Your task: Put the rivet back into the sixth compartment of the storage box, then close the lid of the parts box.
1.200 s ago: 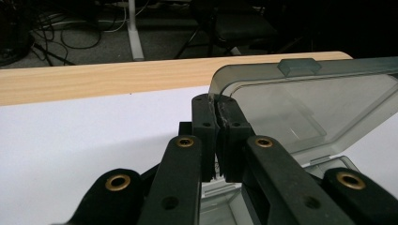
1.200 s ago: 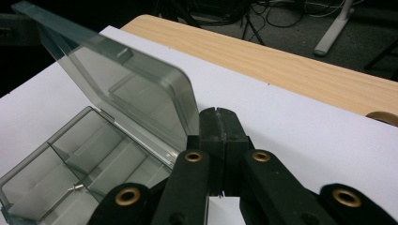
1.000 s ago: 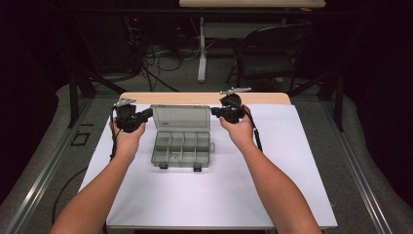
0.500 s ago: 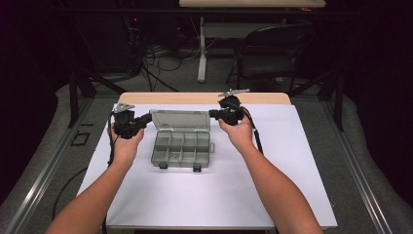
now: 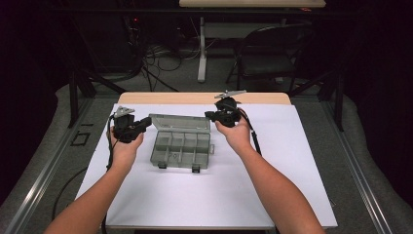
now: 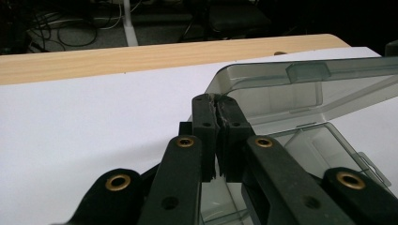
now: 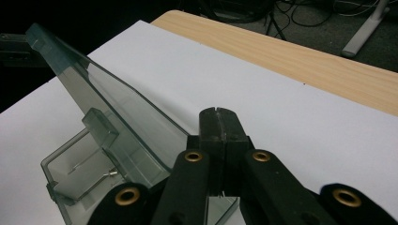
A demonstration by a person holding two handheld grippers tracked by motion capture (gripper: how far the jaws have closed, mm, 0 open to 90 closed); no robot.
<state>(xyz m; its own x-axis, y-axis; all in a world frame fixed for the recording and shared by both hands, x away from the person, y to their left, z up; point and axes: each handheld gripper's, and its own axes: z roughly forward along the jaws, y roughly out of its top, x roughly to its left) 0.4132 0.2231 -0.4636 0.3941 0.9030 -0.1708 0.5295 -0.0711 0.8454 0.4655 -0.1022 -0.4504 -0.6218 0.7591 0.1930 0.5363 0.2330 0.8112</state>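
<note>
Two grippers, left (image 5: pixel 144 121) and right (image 5: pixel 210 115), are held with jaws pressed together, empty, flanking the open box (image 5: pixel 181 148) on the table (image 5: pixel 292 161).

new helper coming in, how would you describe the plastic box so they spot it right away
Look at the white sheet covering the table, then between the two hands, each holding a black gripper. The box lies flat there: smoky see-through grey plastic, split into small compartments, with its hinged lid standing open at the far edge. Nothing else on the sheet is see-through.
</note>
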